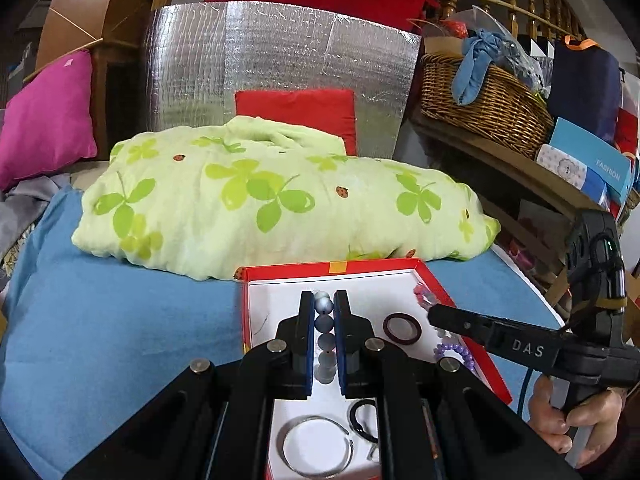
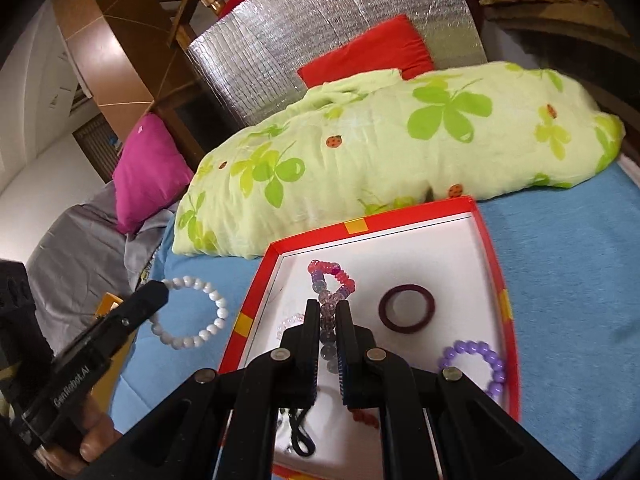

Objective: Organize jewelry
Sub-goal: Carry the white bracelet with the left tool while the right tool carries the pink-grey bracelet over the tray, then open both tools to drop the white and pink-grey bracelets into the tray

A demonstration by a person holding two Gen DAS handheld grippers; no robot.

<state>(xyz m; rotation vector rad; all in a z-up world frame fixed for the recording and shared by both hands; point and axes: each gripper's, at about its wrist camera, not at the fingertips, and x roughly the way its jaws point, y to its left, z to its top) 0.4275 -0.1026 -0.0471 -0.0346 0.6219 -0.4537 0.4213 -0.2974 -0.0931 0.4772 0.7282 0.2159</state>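
While red box [image 2: 486, 236] sits on blue blanket [image 1: 120, 320], left claw [image 1: 324, 300] clamps white bracelet [image 2: 192, 312], right claw [image 2: 324, 308] seemingly clamps multicolour bracelet [image 2: 332, 276].

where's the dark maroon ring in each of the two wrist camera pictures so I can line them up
Left wrist view: the dark maroon ring lies flat on the white floor of the red box, just right of the left gripper.
Right wrist view: the same ring lies right of the right gripper.
Shared landmark: the purple bead bracelet, nearer the camera and to the ring's right in both.
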